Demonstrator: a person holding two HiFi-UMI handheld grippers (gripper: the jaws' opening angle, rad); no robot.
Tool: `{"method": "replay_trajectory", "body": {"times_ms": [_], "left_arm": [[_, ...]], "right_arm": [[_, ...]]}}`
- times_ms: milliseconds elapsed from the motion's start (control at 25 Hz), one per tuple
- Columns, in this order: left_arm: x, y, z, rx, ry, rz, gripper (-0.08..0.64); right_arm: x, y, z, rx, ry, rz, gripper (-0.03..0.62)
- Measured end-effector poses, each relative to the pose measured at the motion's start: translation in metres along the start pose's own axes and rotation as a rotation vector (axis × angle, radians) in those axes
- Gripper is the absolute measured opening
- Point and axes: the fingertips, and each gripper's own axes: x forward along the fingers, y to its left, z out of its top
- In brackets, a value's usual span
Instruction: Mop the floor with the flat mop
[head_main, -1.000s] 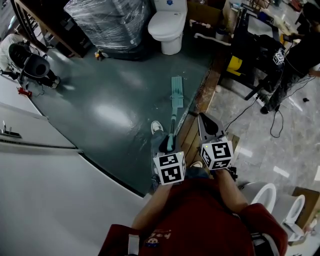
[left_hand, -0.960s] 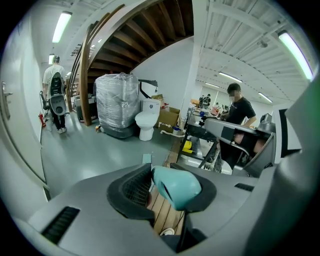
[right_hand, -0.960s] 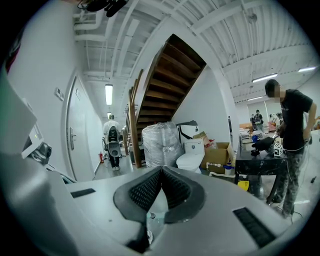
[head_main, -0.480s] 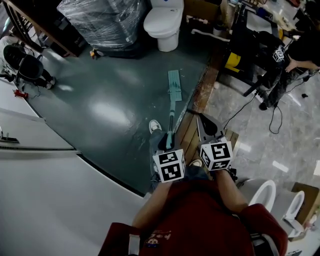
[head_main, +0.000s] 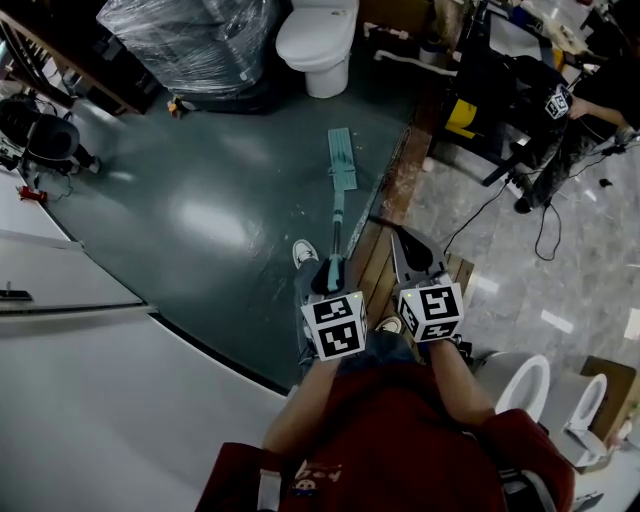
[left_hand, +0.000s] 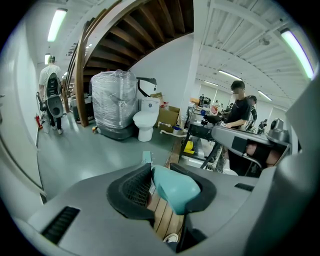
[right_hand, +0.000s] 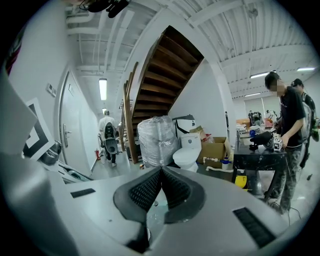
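Observation:
The flat mop's teal head (head_main: 341, 158) lies on the dark green floor, short of the toilet. Its thin pole (head_main: 337, 225) runs back to my left gripper (head_main: 330, 273), which is shut on the teal handle. In the left gripper view the handle's rounded end (left_hand: 175, 189) sits between the black pads, with the mop head (left_hand: 146, 157) small beyond them. My right gripper (head_main: 402, 238) hovers to the right of the pole over the wooden strip, away from the mop. Its pads (right_hand: 145, 190) are pressed together with nothing between them.
A white toilet (head_main: 316, 40) and a plastic-wrapped pallet (head_main: 185, 40) stand ahead. A wooden strip (head_main: 385, 215) borders the green floor on the right, with cables (head_main: 540, 230), a black bench and a person (head_main: 590, 100) beyond. More toilets (head_main: 525, 385) sit at lower right. My shoe (head_main: 303, 253) is beside the pole.
The mop head has slid a little farther forward toward the toilet, and my left gripper has moved forward with the handle. The right gripper has kept its place beside it.

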Motion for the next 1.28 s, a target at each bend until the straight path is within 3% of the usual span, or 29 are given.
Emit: {"method": "replay_trajectory", "body": {"times_ms": [520,1280], "left_arm": [[0.069,0.014,0.033,0.032,0.003,-0.003,0.132],[0.179,0.058,0.085,0.022,0.036,-0.030,0.131]], "right_arm": [[0.044,-0.033,-0.007,0.024,0.038,-0.061,0.017],[0.153,-0.048,-0.007,0.041,0.084,-0.084,0.017]]}}
